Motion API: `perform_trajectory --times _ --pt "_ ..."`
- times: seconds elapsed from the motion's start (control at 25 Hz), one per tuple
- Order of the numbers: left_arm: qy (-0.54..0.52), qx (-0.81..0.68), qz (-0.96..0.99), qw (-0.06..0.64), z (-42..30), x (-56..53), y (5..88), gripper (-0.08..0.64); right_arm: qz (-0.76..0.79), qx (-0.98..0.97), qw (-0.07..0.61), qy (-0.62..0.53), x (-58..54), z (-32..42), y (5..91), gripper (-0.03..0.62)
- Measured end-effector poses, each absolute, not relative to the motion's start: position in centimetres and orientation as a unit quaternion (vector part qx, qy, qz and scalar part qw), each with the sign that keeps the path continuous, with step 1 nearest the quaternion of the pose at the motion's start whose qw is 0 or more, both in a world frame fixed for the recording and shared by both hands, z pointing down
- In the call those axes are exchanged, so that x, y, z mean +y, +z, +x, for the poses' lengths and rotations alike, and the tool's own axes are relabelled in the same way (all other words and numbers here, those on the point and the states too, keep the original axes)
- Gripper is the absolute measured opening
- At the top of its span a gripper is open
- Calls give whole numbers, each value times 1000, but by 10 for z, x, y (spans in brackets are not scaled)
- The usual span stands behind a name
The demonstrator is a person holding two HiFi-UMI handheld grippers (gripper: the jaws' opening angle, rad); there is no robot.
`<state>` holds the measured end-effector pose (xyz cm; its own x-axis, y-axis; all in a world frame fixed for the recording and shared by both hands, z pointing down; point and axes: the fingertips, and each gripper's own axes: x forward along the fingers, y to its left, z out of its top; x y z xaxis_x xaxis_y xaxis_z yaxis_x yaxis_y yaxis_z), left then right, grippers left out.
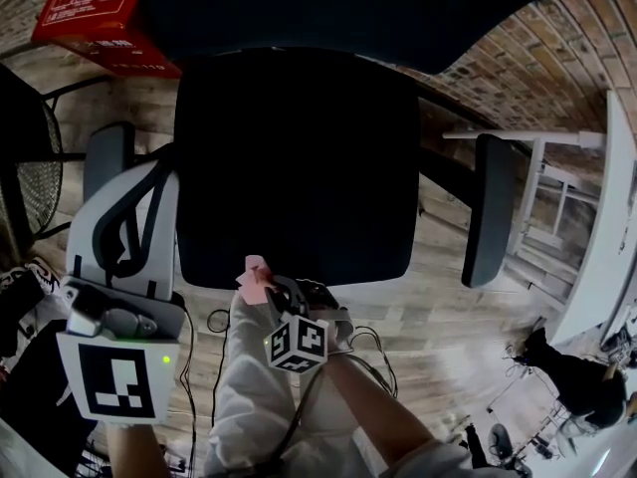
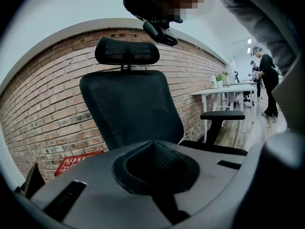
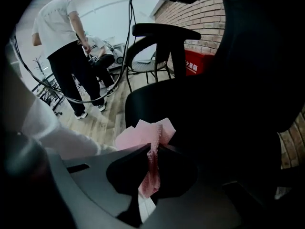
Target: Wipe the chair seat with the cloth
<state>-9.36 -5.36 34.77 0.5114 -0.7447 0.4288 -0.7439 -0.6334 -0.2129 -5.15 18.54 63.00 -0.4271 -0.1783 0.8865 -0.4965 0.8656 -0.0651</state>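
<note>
The pink cloth (image 3: pixel 151 140) is being pinched between the closed fingers of the right gripper (image 3: pixel 151 149). Its loose folds are fanning out past the tips, and a strip is hanging down between the fingers. In the head view the cloth (image 1: pixel 254 272) is lying over the near edge of the black chair seat (image 1: pixel 299 157), slightly left of its middle; whether it is pressing on the seat cannot be told. The right gripper (image 1: pixel 264 289) is reaching in from the near side. The left gripper (image 1: pixel 134 202) is hovering off the seat's left side, near the grey left armrest (image 1: pixel 107 157). Its fingers (image 2: pixel 164 151) are meeting with nothing between them and are pointing at the mesh backrest (image 2: pixel 128 109) under the headrest (image 2: pixel 127 51). The chair is standing on a wooden floor (image 1: pixel 448 327) in front of a brick wall (image 2: pixel 52 109). A red box (image 1: pixel 95 13) is lying at the far left, and a white desk (image 2: pixel 228 88) is standing to the right.
</note>
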Motion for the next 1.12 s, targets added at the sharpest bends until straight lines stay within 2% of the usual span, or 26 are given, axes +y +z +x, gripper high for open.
perform_trajectory --times 0.68,0.92,1.12 --pt "-234 399 -886 -19 -39 -36 363 18 300 -731 583 189 196 165 634 55" --pt "-233 382 -894 -22 -18 -27 367 18 336 -702 591 213 203 211 632 55" --pt "-231 371 -899 -18 -2 -22 367 18 350 -703 577 223 203 217 628 55"
